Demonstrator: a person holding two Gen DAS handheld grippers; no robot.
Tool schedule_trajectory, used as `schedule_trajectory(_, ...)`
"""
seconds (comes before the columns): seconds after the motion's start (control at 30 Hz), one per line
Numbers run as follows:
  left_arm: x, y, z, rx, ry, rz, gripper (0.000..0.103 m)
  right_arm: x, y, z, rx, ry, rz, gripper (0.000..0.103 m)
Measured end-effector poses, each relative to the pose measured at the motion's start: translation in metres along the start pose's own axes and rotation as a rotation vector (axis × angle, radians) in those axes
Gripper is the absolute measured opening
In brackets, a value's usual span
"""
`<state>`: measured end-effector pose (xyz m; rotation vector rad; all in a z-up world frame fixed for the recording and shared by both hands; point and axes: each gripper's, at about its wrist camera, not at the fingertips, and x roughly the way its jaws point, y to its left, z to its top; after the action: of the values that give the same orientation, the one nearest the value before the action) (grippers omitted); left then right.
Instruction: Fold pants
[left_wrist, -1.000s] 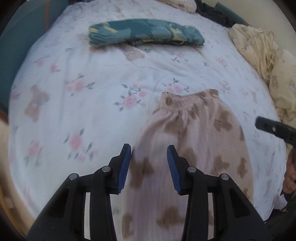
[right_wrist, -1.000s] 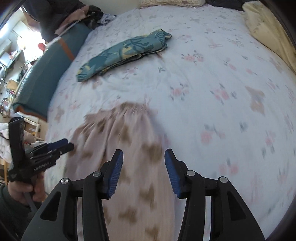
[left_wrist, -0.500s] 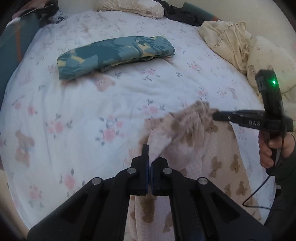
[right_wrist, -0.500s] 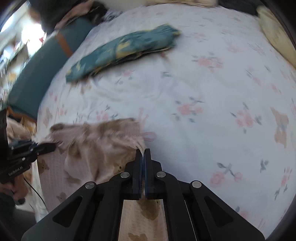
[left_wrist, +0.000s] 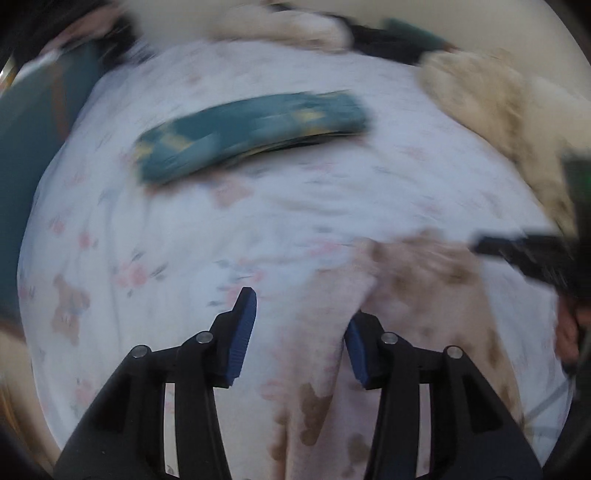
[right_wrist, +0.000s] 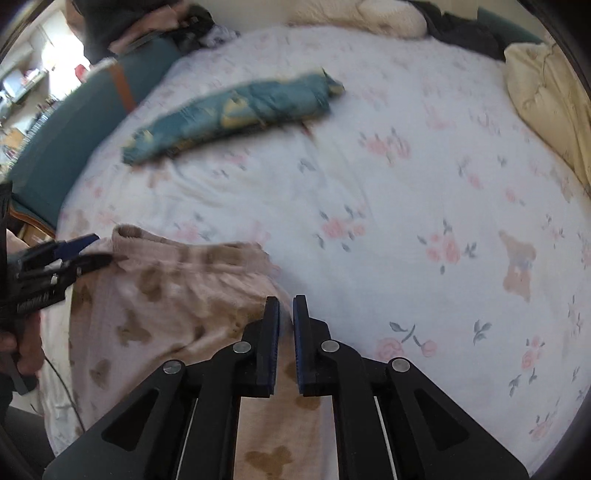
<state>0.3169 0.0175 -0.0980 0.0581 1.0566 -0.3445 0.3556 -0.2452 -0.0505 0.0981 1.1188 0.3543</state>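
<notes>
Two grippers over pink bear-print pants (right_wrist: 166, 295) on floral bedsheet (right_wrist: 406, 206). Left gripper (left_wrist: 299, 328) wide open, empty, astride fabric edge. Right gripper (right_wrist: 285, 332) nearly closed, narrow gap, holds nothing visible. Fold seems just released at waistband; next: regrip, fold again.

Pale pink pants (right_wrist: 177, 295) with brown bear prints lie flat, waistband bunched, on the floral bedsheet (right_wrist: 406, 206).
</notes>
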Motion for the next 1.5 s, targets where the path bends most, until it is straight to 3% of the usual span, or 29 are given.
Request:
schedule_trajectory(0.07,-0.006,-0.018,-0.004,0.060,-0.025,0.039,0.037,-0.001,0.002,0.002,0.018,-0.028,-0.030,0.013)
schedule_trajectory(0.1,-0.005,-0.024,-0.005,0.086,-0.032,0.097,0.032,-0.001,0.001,0.003,0.022,-0.034,-0.043,0.013)
schedule_trajectory(0.13,-0.003,-0.025,-0.006,0.094,-0.041,0.168,0.028,0.000,0.002,0.003,0.021,-0.038,-0.021,0.013)
schedule_trajectory(0.2,0.005,-0.019,-0.002,0.068,-0.046,0.236,0.022,0.012,0.011,0.002,-0.010,0.011,0.081,0.013)
schedule_trajectory(0.23,0.009,-0.015,-0.001,0.037,-0.042,0.180,0.018,0.016,0.015,0.000,-0.028,0.032,0.094,0.013)
schedule_trajectory(0.33,0.033,-0.008,-0.002,-0.032,0.014,-0.123,0.016,0.044,0.023,0.000,-0.050,0.086,0.076,0.013)
schedule_trajectory(0.37,0.045,-0.009,-0.005,-0.016,0.054,-0.096,0.015,0.055,0.021,0.001,-0.038,0.104,0.053,0.013)
schedule_trajectory(0.4,0.062,-0.008,-0.007,0.010,0.100,-0.010,0.012,0.066,0.015,0.001,-0.020,0.119,0.021,0.011)
schedule_trajectory(0.43,0.075,-0.005,-0.008,0.002,0.132,0.028,0.006,0.072,0.010,0.000,-0.009,0.126,-0.006,0.005)
schedule_trajectory(0.53,0.081,0.016,-0.001,-0.096,0.134,-0.027,0.004,0.076,-0.002,-0.002,0.030,0.135,0.012,0.001)
schedule_trajectory(0.6,0.071,0.019,0.001,-0.135,0.134,-0.073,0.006,0.069,-0.005,-0.002,0.065,0.159,0.063,0.006)
schedule_trajectory(0.67,0.055,0.017,0.001,-0.111,0.138,-0.122,0.020,0.054,-0.008,0.000,0.067,0.153,0.168,0.012)
schedule_trajectory(0.77,0.039,0.016,0.008,-0.078,0.120,-0.071,0.027,0.034,-0.013,0.008,0.039,0.114,0.218,0.016)
schedule_trajectory(0.8,0.035,0.019,0.012,-0.098,0.114,-0.088,0.034,0.031,-0.017,0.014,0.043,0.109,0.221,0.026)
schedule_trajectory(0.83,0.034,0.021,0.016,-0.124,0.102,-0.101,0.050,0.032,-0.020,0.018,0.049,0.111,0.213,0.037)
schedule_trajectory(0.87,0.036,0.022,0.018,-0.131,0.093,-0.092,0.061,0.033,-0.024,0.021,0.056,0.107,0.190,0.058)
schedule_trajectory(0.9,0.042,0.021,0.021,-0.130,0.099,-0.075,0.082,0.036,-0.026,0.024,0.061,0.111,0.170,0.062)
schedule_trajectory(1.0,0.076,0.020,0.026,-0.150,0.196,-0.089,0.085,0.052,-0.035,0.029,0.087,0.167,0.173,0.062)
schedule_trajectory(1.1,0.099,0.019,0.030,-0.142,0.226,-0.098,0.075,0.069,-0.037,0.031,0.111,0.193,0.204,0.061)
schedule_trajectory(1.2,0.111,0.023,0.037,-0.138,0.249,-0.153,0.073,0.078,-0.036,0.029,0.114,0.212,0.222,0.060)
schedule_trajectory(1.27,0.111,0.022,0.038,-0.118,0.260,-0.199,0.050,0.083,-0.029,0.032,0.086,0.218,0.225,0.059)
schedule_trajectory(1.3,0.113,0.019,0.038,-0.095,0.281,-0.238,0.028,0.085,-0.022,0.033,0.050,0.224,0.236,0.043)
schedule_trajectory(1.33,0.114,0.012,0.038,-0.058,0.311,-0.272,0.021,0.087,-0.016,0.034,0.023,0.237,0.243,0.031)
schedule_trajectory(1.4,0.109,-0.001,0.038,0.046,0.311,-0.248,0.014,0.087,-0.005,0.038,-0.044,0.236,0.208,0.018)
schedule_trajectory(1.5,0.099,-0.010,0.051,0.129,0.290,-0.178,0.012,0.079,0.002,0.049,-0.120,0.227,0.183,0.014)
